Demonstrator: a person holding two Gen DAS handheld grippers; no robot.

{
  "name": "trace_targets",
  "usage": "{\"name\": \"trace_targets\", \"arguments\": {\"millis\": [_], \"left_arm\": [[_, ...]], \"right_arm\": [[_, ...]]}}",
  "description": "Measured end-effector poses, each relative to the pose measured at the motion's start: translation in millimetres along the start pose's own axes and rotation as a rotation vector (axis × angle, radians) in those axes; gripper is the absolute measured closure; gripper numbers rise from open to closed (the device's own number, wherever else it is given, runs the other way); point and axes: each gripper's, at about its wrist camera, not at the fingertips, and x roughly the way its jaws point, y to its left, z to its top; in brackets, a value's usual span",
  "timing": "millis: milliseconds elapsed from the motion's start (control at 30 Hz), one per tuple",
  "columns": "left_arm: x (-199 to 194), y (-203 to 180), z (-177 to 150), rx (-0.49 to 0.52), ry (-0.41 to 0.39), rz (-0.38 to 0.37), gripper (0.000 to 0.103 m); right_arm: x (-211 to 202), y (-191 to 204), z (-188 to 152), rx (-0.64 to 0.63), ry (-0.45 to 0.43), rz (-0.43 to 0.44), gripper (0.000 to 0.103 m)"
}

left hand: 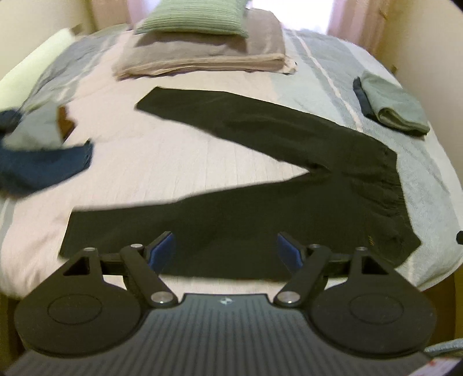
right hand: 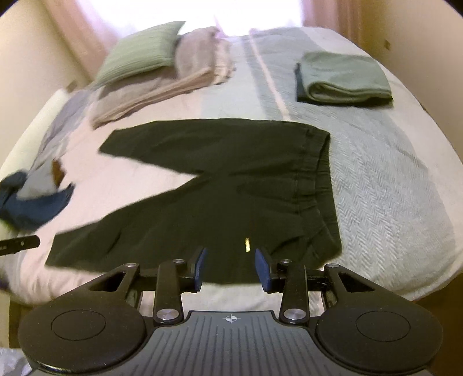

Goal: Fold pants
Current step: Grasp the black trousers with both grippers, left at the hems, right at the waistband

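Dark pants [left hand: 260,185] lie flat on the bed, legs spread in a V toward the left, waistband at the right. In the right wrist view the same pants [right hand: 220,196] show their elastic waistband on the right side. My left gripper [left hand: 225,250] hangs open above the near leg, nothing between its blue pads. My right gripper [right hand: 230,267] is open too, over the near edge of the pants close to the waist. A tip of the left gripper's body [right hand: 20,244] shows at the left edge of the right wrist view.
Folded green-grey garments [left hand: 390,107] [right hand: 344,79] lie at the right. A blue and grey clothes pile [left hand: 37,150] [right hand: 31,196] sits at the left. A green pillow [left hand: 194,17] rests on folded beige blankets [left hand: 202,55] at the far end. The bed's near edge [right hand: 361,289] is just below the pants.
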Motion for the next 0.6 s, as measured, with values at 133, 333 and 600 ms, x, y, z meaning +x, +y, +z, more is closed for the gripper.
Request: {"name": "trace_targets", "arguments": {"millis": [133,333,600], "left_arm": [[65,9,53,0.080,0.024,-0.035,0.029],[195,12,128,0.290,0.043,-0.136,0.030],[350,-20,234,0.647,-0.108,-0.340,0.036]], "right_arm": [[48,-4,34,0.052,0.016,-0.072,0.069],[143,-20,83,0.073,0.063,-0.160,0.069],[261,-55,170,-0.046,0.008,-0.165,0.069]]}}
